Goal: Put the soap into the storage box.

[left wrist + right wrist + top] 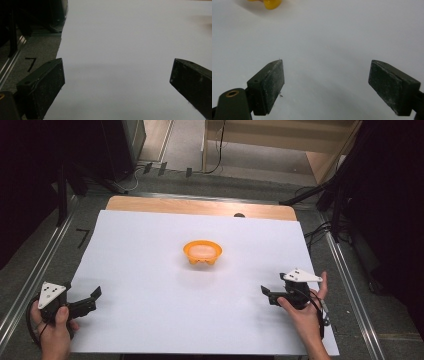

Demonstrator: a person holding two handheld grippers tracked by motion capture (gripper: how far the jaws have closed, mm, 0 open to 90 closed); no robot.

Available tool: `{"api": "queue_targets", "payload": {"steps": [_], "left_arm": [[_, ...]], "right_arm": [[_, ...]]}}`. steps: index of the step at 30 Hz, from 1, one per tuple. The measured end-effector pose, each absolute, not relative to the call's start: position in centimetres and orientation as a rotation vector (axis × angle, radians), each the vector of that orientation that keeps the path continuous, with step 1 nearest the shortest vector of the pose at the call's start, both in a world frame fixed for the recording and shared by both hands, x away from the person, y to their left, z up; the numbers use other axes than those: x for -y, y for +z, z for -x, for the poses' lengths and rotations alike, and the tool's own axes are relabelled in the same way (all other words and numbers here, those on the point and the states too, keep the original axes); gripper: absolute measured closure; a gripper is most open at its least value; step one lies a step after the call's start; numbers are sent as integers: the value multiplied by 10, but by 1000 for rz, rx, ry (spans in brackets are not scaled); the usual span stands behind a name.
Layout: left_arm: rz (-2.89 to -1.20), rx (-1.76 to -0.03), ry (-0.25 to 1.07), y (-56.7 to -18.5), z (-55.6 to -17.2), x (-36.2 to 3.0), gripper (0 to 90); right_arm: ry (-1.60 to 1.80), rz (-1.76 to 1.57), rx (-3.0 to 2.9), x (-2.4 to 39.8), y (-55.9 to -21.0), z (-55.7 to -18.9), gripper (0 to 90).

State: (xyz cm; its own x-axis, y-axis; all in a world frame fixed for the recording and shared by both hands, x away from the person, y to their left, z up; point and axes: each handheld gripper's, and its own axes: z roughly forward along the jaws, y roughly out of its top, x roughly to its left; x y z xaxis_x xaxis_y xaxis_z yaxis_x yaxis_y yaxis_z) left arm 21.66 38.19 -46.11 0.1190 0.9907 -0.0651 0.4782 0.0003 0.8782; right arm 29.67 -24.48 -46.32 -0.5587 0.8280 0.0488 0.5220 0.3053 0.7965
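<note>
**Resting both grippers wide, bowl alone mid-sheet**

Covering most of the wooden table (200, 206), the white sheet (150, 310) is the biggest thing here; its far edge leaves a strip of wood bare. Grey floor (45, 265) and a metal rail (30, 275) run along both sides.

The orange bowl (202, 253) sits upright near the sheet's centre, well apart from both tools, contents pale and too blurred to name. In the right gripper view just its lower edge (268, 3) peeks in at top left.

The left gripper (95, 296) sits at the sheet's near left edge, jaws spread, nothing between them; the left gripper view shows bare sheet between the two pads (45, 87). The right gripper (265, 291) rests at the near right side, jaws also spread wide, only white sheet between its pads (268, 85). Both point inward toward the bowl.

Risks, judged from here:
- Bowl is light-looking with a flared rim and small feet; a one-sided nudge from a jaw tip could slide or tip it, spilling whatever is inside.
- A pinch on the thin rim could slip off if the pads land shallow.
- The sheet looks loose on the table; a jaw dragged low across it could ruck it up and shift the bowl.
- Both tools reaching in at once could collide over the bowl.
</note>
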Motion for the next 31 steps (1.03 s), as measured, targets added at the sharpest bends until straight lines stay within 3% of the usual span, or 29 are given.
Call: {"api": "queue_targets", "payload": {"steps": [16,31], "left_arm": [[-1594,-1468,810,-461,-216,-382,5],[-1596,-1469,806,-461,-216,-382,5]], "right_arm": [[1173,-1325,-2023,302,-479,-244,136],[1186,-1387,-1944,327,-487,-227,133]]}}
